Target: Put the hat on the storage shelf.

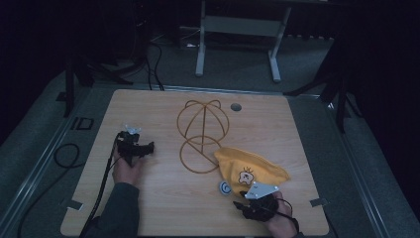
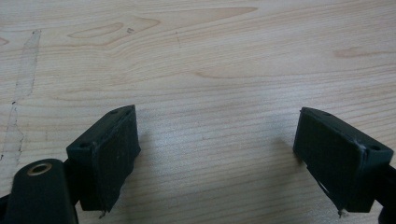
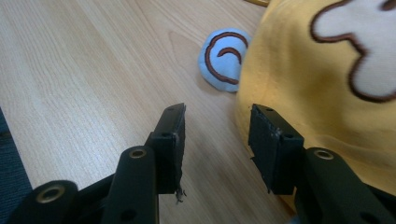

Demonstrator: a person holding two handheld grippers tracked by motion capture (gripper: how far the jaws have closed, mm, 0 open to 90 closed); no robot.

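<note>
1. The right claw [image 3: 215, 140] stands released at the near edge of a soft yellow cloth cap [image 3: 322, 79], one jaw touching the cloth, bare wood between them.
2. A small pale-blue round patch [image 3: 224, 58] lies just beside the cap.
3. The left claw [image 2: 212, 158], jaws wide, hovers over the bare light-wood tabletop [image 2: 210, 56].
4. A golden wire hat frame [image 1: 202, 136] lies mid-tabletop, touching the cap.
</note>
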